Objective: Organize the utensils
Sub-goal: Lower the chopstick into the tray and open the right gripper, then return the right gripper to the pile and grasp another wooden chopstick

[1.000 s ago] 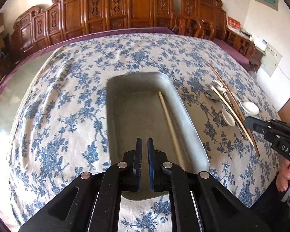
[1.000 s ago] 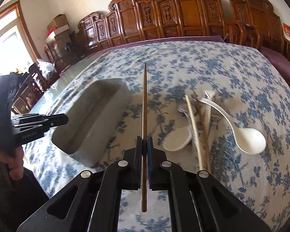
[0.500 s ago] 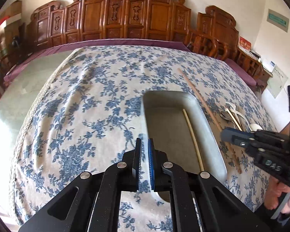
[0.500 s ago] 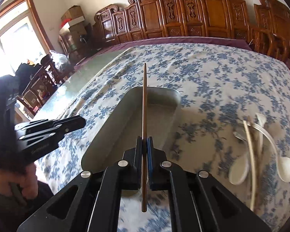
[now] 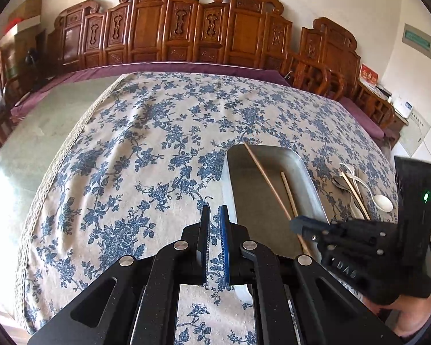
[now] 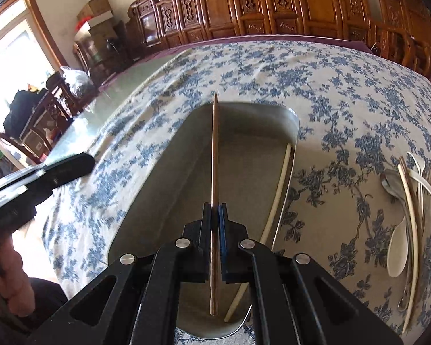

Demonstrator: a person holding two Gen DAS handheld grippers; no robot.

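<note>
My right hand-held gripper (image 6: 215, 212) has swung leftward since a second ago: then the brown chopstick (image 6: 214, 155) it carries pointed out over bare cloth between the tray and the utensil pile, and now it points down the length of the tray (image 6: 294, 126), above its floor. My left hand-held gripper (image 5: 214, 215) has drifted left as well; the tray, formerly straight ahead of it, now lies to its right, and patterned cloth shows beneath its tips.

The right one is clenched on the brown chopstick, a thin, dark wooden stick gripped partway along, its near end sticking out behind the pads. The left one is closed with nothing between its ribbed pads, one black and one blue.

The tray is a dull grey metal oblong with rounded corners and a raised rim. A pale, cream chopstick (image 6: 275, 198) lies inside against its right wall. To the right of the tray, on the worktop (image 6: 344, 86), the rest sit in a loose pile: glossy white spoons (image 6: 398, 247) with curved handles, a grey metal spoon (image 6: 390, 182) and more pale chopsticks (image 6: 411, 218). The cloth is cream with blue flower sprays and a lace-like border. Carved reddish wooden chairs (image 6: 273, 5) line the far wall.
</note>
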